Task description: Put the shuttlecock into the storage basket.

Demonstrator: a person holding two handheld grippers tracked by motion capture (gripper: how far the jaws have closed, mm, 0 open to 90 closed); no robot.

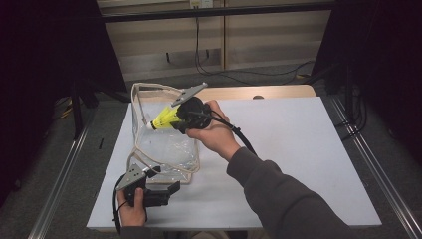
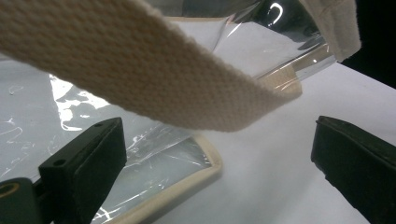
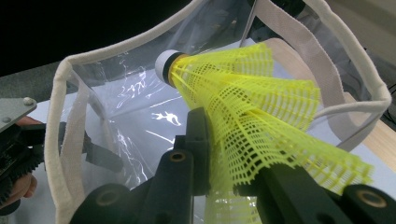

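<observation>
A yellow mesh shuttlecock (image 1: 165, 118) (image 3: 252, 107) with a white cork tip is pinched by its skirt in my right gripper (image 1: 176, 121) (image 3: 229, 154), which is shut on it. The cork points into the open mouth of a clear plastic bag (image 1: 164, 149) (image 3: 60, 93) trimmed with cream webbing. My left gripper (image 1: 161, 181) (image 2: 217, 133) sits at the bag's near corner with its jaws wide apart. A cream strap (image 2: 140, 70) of the bag crosses in front of them, untouched by the pads, and the clear wall (image 2: 42, 112) lies beyond.
The bag stands on a white table (image 1: 298, 149) with bare surface to its right. A wooden strip (image 1: 249, 92) runs along the far edge. Cables (image 1: 219, 69) trail on the floor behind, and metal rails (image 1: 378, 169) flank the table.
</observation>
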